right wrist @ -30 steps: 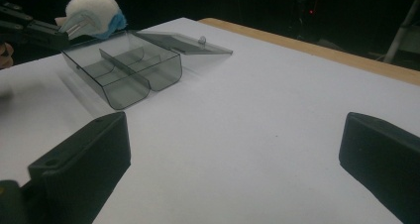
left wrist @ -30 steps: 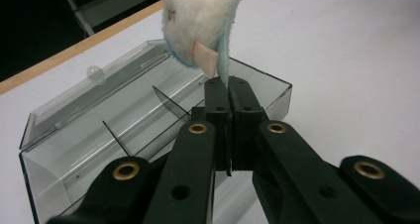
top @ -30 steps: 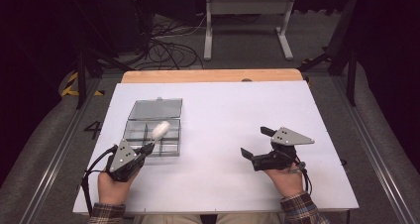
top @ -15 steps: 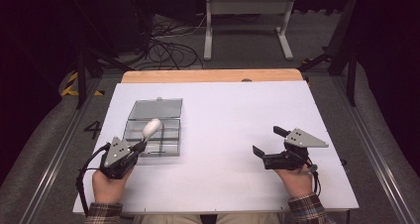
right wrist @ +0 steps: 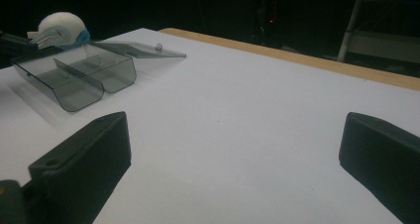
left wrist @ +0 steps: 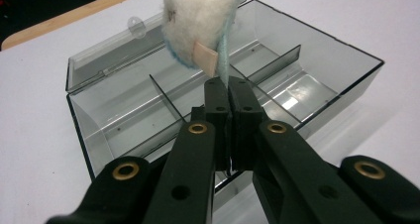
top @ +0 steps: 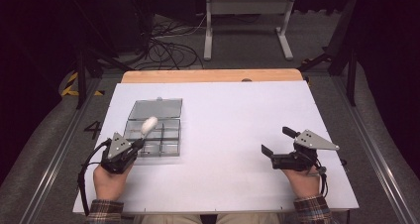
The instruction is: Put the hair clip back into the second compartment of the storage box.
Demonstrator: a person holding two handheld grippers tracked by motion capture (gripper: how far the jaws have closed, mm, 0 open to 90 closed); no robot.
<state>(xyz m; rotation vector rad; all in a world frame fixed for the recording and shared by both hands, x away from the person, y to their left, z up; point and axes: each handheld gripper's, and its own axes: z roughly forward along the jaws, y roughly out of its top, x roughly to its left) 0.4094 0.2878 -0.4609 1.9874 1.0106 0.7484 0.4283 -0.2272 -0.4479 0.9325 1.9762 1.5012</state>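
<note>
**Operator:** Dark room all round, cables lying on the floor behind, and I'm looking down on a white table [top: 237, 135] with a wooden strip along its far edge. On my left side a clear plastic compartment box [top: 154, 135] is sitting with its lid [top: 156, 108] lying flat behind it.

**Spotter:** What are you carrying on the left?

**Operator:** I'm holding the left gripper [top: 140, 143] clamped tight on a fluffy white puff [top: 149, 125]. In the left gripper view the black pads are pressing together on its pale blue edge [left wrist: 224, 60], and the woolly ball [left wrist: 198, 21] is standing up above the fingertips with a small tan tab on it.

**Spotter:** And where is that puff sitting against the box?

**Operator:** It's hanging over the box, above the dividers [left wrist: 166, 97] in the middle. It's clear of the floor of the compartments, as far as I'm seeing. From the right gripper view it's poking up at the far corner [right wrist: 59, 28] behind the box [right wrist: 79, 78].

**Spotter:** Right side?

**Operator:** I'm keeping the right gripper [top: 280, 144] well apart from the box, low over bare table on my right. Its jaws are standing wide, nothing between them; they're pointing across towards the box.
</note>
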